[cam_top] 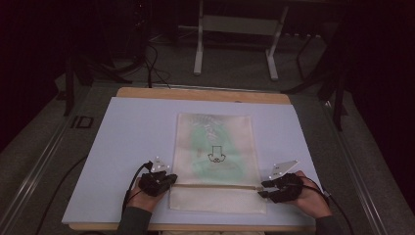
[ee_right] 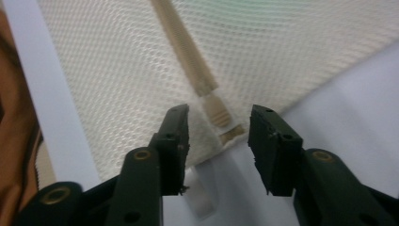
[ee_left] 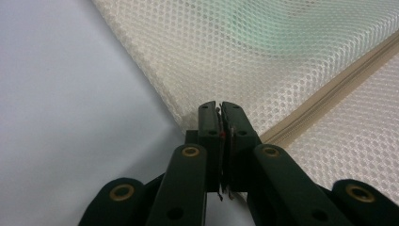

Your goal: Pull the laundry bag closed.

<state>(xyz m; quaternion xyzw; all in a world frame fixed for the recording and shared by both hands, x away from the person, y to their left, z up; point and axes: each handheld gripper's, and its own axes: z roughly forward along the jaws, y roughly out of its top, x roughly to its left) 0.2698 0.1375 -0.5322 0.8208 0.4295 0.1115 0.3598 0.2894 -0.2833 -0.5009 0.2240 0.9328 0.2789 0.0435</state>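
Item: one cream mesh laundry bag (cam_top: 215, 161), rectangular, with a pale green garment showing faintly inside, lay flat in the middle of the white board (cam_top: 127, 127).

One beige zipper (cam_top: 215, 185) crossed the bag near its near edge, and one zipper pull (ee_right: 217, 113) sat at the bag's right end.

Grippers, two. The left gripper (ee_left: 220, 109) was clenched on the mesh at the bag's left edge, beside the zipper's left end. The right gripper (ee_right: 219, 123) stood released, its jaws spread to either side of the pull and touching nothing.

Risks, as judged: with the right jaws loose, the pull could slide out from between them if they closed off-centre. The left pinch caught only a thin bit of mesh, which might tear free under a tug along the zipper, leaving the bag to bunch.
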